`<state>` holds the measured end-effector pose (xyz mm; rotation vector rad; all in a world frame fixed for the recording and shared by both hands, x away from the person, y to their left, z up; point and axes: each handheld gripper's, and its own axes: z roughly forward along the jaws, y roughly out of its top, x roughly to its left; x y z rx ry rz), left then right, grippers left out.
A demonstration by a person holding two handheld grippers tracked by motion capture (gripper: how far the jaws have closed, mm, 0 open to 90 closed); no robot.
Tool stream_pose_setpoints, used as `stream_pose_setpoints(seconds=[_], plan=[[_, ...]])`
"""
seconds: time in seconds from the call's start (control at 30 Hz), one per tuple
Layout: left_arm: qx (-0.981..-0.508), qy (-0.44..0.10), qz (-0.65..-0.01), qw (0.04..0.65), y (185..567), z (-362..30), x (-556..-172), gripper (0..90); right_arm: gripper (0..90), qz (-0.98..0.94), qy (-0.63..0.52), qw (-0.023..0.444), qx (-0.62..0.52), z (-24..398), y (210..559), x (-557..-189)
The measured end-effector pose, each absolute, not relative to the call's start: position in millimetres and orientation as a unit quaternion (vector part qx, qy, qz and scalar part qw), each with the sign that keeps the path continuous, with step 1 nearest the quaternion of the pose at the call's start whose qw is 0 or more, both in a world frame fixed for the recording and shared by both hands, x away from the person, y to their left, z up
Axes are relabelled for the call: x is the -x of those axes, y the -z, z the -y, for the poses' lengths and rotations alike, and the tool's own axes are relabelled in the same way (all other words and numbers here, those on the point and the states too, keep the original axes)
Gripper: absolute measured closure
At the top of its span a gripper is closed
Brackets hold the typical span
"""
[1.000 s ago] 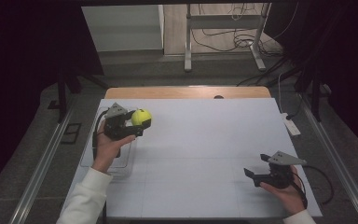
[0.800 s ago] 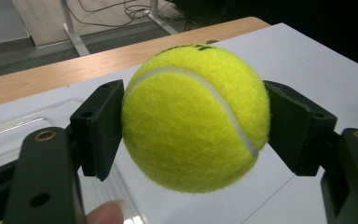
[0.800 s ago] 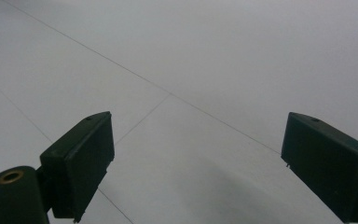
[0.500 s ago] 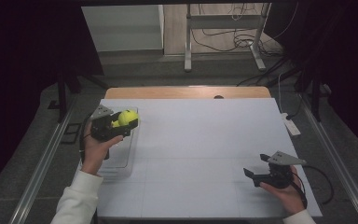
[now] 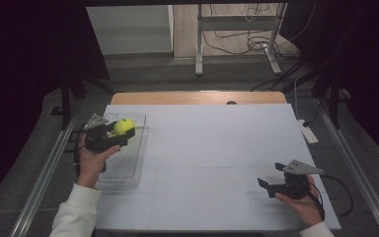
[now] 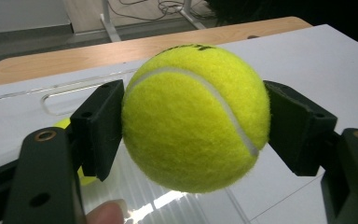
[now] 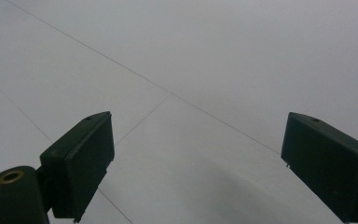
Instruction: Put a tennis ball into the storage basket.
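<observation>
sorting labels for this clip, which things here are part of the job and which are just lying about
Part of the job:
- tennis ball, clamped in the left gripper
- clear plastic bin under it at the table's left edge, with what looks like a second yellow ball inside

Just lying about:
- right gripper, open and holding nothing over the white tabletop
- white power strip at the table's right edge
- metal stand and cables on the floor behind

The high view looks forward and down over the whole table (image 5: 217, 148). Each gripper view sits close behind its own jaws, sharing the white tabletop; the left one faces the far edge.
</observation>
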<state>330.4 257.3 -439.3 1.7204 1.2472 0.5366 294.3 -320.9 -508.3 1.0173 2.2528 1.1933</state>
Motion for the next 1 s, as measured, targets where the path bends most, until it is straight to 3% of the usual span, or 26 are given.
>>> stream_pose_setpoints(seconds=[1.0], plan=[[-0.680,-0.225,-0.548,0.432,451,-291,-317,26.5,9.6,-0.806,-0.426,0.197,-0.360,320,509,-295]])
